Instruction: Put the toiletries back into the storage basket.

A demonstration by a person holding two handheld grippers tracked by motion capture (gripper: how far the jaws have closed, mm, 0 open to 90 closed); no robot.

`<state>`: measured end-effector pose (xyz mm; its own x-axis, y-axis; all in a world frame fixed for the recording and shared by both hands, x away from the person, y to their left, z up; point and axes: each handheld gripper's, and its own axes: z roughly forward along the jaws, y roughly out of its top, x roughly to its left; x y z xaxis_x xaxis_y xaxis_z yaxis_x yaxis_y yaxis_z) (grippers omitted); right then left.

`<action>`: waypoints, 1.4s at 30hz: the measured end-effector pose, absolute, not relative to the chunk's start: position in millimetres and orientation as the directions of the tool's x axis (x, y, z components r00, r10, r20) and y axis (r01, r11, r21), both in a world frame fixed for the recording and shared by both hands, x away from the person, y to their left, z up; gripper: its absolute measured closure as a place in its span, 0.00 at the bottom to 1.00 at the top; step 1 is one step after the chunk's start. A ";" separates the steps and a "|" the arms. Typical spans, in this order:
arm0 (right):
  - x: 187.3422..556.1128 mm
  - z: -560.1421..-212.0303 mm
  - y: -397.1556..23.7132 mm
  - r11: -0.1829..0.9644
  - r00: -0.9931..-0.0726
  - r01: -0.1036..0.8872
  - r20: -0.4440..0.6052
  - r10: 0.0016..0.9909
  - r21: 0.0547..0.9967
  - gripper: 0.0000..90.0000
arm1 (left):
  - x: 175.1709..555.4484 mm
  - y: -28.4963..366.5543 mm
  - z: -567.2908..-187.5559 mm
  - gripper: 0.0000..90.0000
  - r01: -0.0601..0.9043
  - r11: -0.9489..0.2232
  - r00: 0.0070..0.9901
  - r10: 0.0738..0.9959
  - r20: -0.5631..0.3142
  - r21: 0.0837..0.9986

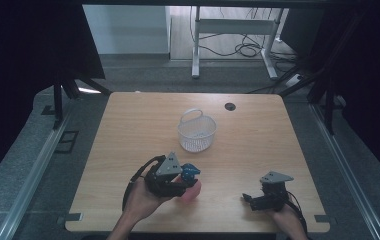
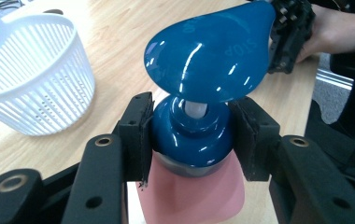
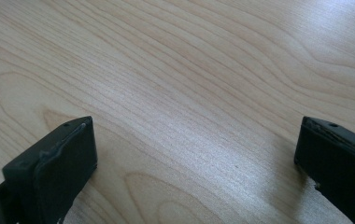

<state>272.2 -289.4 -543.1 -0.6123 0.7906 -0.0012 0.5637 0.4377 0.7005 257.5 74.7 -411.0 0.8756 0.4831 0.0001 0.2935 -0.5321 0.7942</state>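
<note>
A pink pump bottle (image 2: 189, 196) with a glossy blue pump head (image 2: 208, 56) is gripped by my left gripper (image 2: 190, 140); the black pads press on both sides of its blue collar. In the high view the left gripper (image 1: 185, 181) holds the bottle (image 1: 192, 192) near the table's front, left of centre, with the blue head (image 1: 190, 171) pointing toward the basket. My right gripper (image 1: 248, 199) rests at the front right of the table. Its jaws stand wide apart in the right gripper view, with bare wood between them (image 3: 194, 158).
A white slotted plastic basket (image 1: 196, 131) with a handle stands at the middle of the wooden table (image 1: 258, 135), also close by in the left gripper view (image 2: 31, 79). A dark cable hole (image 1: 230, 106) lies behind it. A desk frame and cables lie beyond the table.
</note>
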 end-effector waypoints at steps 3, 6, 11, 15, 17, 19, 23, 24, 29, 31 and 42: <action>272.2 -543.1 -289.4 0.438 -0.612 0.564 -0.002 0.791 0.700 0.00 | 262.6 74.8 -408.7 0.59 0.296 -0.530 0.870 0.493 0.005 0.795; 272.2 -543.0 -289.4 0.438 -0.612 0.564 -0.001 0.791 0.700 0.00 | 267.4 75.3 -406.6 0.59 0.297 -0.526 0.864 0.503 0.009 0.797; 272.2 -542.9 -289.5 0.438 -0.613 0.565 0.000 0.790 0.699 0.00 | 275.5 76.3 -402.7 0.59 0.301 -0.518 0.854 0.519 0.015 0.800; 272.1 -542.9 -289.5 0.438 -0.613 0.565 0.000 0.790 0.699 0.00 | 282.2 76.3 -398.4 0.59 0.304 -0.512 0.846 0.532 0.019 0.803; 272.2 -542.9 -289.5 0.438 -0.613 0.565 0.000 0.790 0.699 0.00 | 285.6 76.0 -395.9 0.59 0.305 -0.511 0.843 0.537 0.022 0.804; 272.0 -542.8 -289.4 0.436 -0.611 0.568 0.003 0.791 0.698 0.00 | 288.7 75.5 -393.2 0.59 0.305 -0.508 0.839 0.544 0.025 0.805; 272.1 -542.8 -289.5 0.437 -0.612 0.567 0.001 0.791 0.698 0.00 | 295.1 73.7 -388.2 0.59 0.311 -0.506 0.832 0.553 0.026 0.804; 272.1 -542.9 -289.5 0.438 -0.613 0.566 0.000 0.790 0.698 0.00 | 296.6 73.1 -387.0 0.59 0.311 -0.509 0.831 0.556 0.030 0.802; 272.1 -542.6 -289.6 0.439 -0.612 0.568 0.001 0.791 0.697 0.00 | 306.0 69.5 -380.2 0.59 0.324 -0.499 0.816 0.577 0.029 0.804; 272.1 -542.6 -289.6 0.438 -0.612 0.568 0.001 0.791 0.697 0.00 | 307.4 69.0 -378.9 0.59 0.327 -0.496 0.814 0.580 0.027 0.804; 272.1 -542.6 -289.6 0.439 -0.612 0.568 0.001 0.791 0.697 0.00 | 323.5 62.4 -360.5 0.59 0.330 -0.484 0.799 0.601 0.034 0.810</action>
<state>272.1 -289.6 -542.6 -0.6124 0.7905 0.0011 0.5675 0.4387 0.6968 323.5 62.4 -360.5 0.7986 0.6009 0.0342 0.3299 -0.4845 0.8102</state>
